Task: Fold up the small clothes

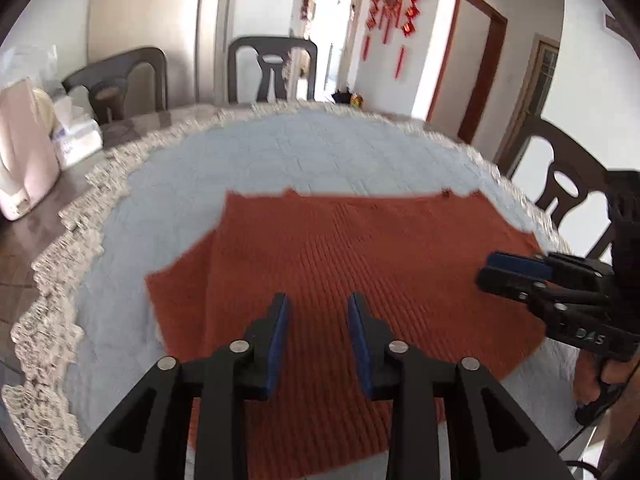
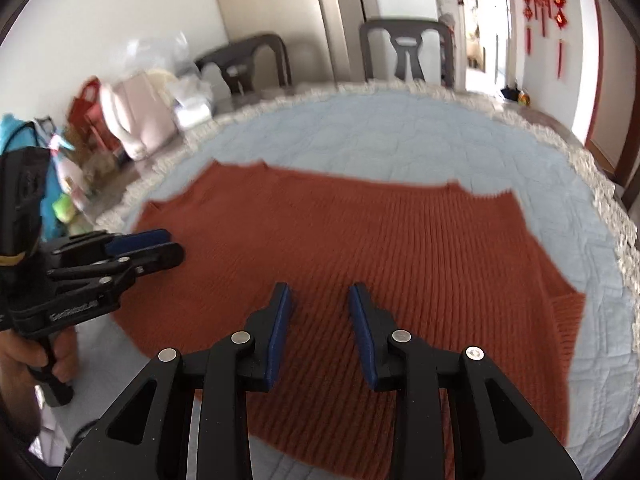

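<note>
Left hand-held gripper sits partly open over the near middle of the sweater, nothing between the blue pads. Right hand-held gripper is the same: jaws part-open, empty, hovering above the knit. Neither has hold of cloth. Sweater lies spread flat on the quilt that covers the counter; one sleeve looks already folded in on the left side of the left view, right edge runs close to the lace trim. My read: between folds, next pinch not yet started. Risks: both grippers hang over mid-body rather than an edge, so closing here would likely bunch the ribbed knit or grab the quilt underneath with it. A shallow pinch could take only the top layer and drag the folded sleeve back open. Knit is stretchy, so an uneven lift from the two sides would probably skew the fold line. Frames are motion-blurred, so height above the cloth is hard to judge; contact with it can't be ruled out.
</note>
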